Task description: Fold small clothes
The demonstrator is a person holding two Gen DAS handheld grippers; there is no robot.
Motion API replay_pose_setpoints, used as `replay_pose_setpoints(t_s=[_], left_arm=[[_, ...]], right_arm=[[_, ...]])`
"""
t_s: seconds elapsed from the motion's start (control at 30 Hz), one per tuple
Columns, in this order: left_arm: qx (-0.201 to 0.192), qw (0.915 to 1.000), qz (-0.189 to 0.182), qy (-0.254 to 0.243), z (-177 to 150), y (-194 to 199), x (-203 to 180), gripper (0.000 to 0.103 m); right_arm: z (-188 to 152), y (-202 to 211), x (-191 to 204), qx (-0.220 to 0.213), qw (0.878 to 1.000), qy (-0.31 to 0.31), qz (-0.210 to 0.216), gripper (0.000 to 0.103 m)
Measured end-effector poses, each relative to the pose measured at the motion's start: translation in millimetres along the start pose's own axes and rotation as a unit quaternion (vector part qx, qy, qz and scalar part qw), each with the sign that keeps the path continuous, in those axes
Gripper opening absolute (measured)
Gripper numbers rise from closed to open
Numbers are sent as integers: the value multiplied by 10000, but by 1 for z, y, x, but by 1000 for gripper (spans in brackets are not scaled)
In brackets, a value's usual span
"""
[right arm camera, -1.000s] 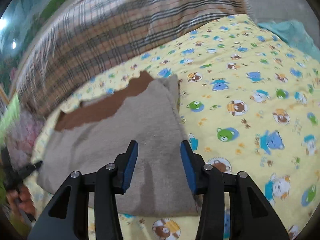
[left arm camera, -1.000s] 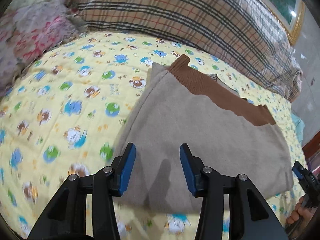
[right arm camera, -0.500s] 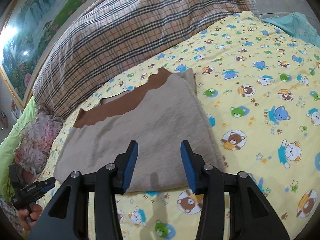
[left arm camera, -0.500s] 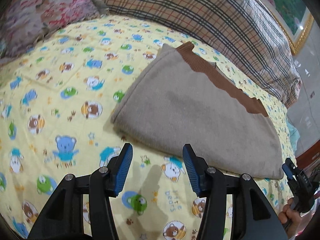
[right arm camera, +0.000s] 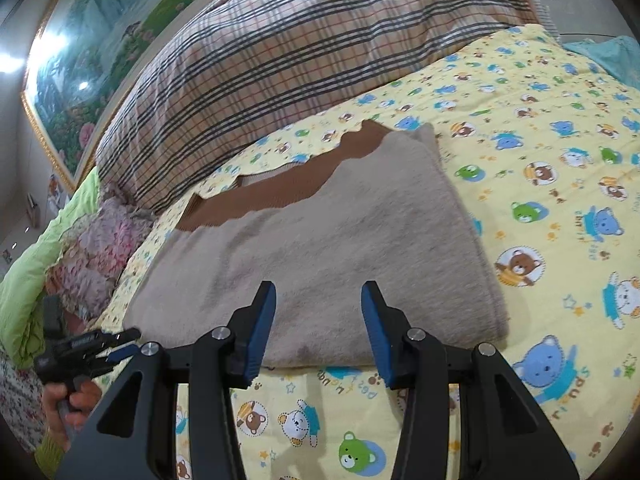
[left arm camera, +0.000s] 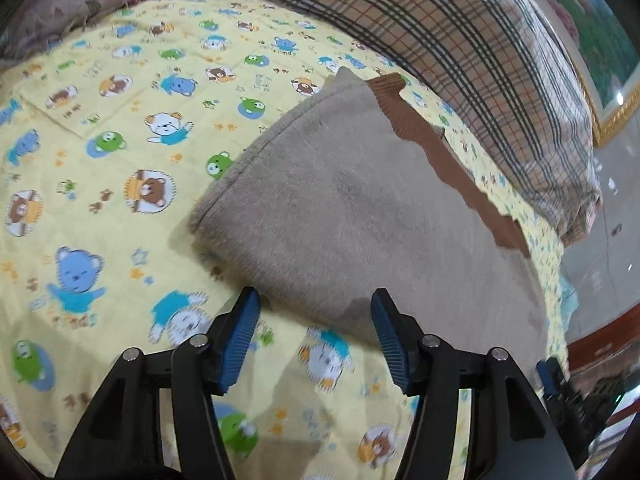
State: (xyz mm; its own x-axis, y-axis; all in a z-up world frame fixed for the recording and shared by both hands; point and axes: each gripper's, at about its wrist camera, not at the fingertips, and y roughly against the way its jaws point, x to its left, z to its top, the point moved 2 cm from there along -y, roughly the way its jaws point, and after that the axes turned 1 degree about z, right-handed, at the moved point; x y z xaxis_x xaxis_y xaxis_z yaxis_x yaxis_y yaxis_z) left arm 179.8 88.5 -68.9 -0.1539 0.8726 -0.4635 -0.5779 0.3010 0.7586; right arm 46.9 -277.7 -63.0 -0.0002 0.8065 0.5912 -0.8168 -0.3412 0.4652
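A folded beige garment [left arm camera: 360, 208] with a brown ribbed band [left arm camera: 448, 160] along its far edge lies flat on the yellow bear-print sheet [left arm camera: 120, 160]. It also shows in the right wrist view [right arm camera: 320, 248] with its brown band [right arm camera: 280, 196]. My left gripper [left arm camera: 314, 336] is open and empty, just above the garment's near edge at its left end. My right gripper [right arm camera: 318, 328] is open and empty over the near edge towards the right end. The left gripper shows at the lower left of the right wrist view [right arm camera: 100, 344], held in a hand.
A large plaid pillow [right arm camera: 300, 60] lies behind the garment. A floral cushion [right arm camera: 100, 248] and a green blanket [right arm camera: 28, 272] sit at the left end. A framed landscape painting [right arm camera: 100, 40] hangs on the wall. A teal cloth [right arm camera: 600, 56] lies at the bed's right edge.
Both grippers pulled back off the garment to its near edge and stayed open. The left wrist view then moved a little closer to the garment's left end.
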Motion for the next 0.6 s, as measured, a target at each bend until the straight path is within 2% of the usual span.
replay_pose_setpoints(t_s=[0.3, 0.5, 0.53, 0.57, 0.6], left_arm=[[-263, 9970, -280, 669, 34, -26, 5, 62], [-404, 9969, -228, 635, 46, -40, -5, 59], [-428, 9971, -218, 586, 47, -40, -8, 52], [-441, 9975, -206, 518, 48, -42, -11, 41], [-442, 9977, -218, 462, 48, -43, -14, 36]], right_arm=[[-6, -8, -3, 65, 9994, -92, 335, 47], [-7, -7, -6, 31, 9976, -215, 662, 53], [-7, -8, -7, 37, 9974, -234, 683, 53], [-8, -8, -7, 47, 9973, -251, 694, 53], [-8, -9, -7, 57, 9971, -266, 716, 53]])
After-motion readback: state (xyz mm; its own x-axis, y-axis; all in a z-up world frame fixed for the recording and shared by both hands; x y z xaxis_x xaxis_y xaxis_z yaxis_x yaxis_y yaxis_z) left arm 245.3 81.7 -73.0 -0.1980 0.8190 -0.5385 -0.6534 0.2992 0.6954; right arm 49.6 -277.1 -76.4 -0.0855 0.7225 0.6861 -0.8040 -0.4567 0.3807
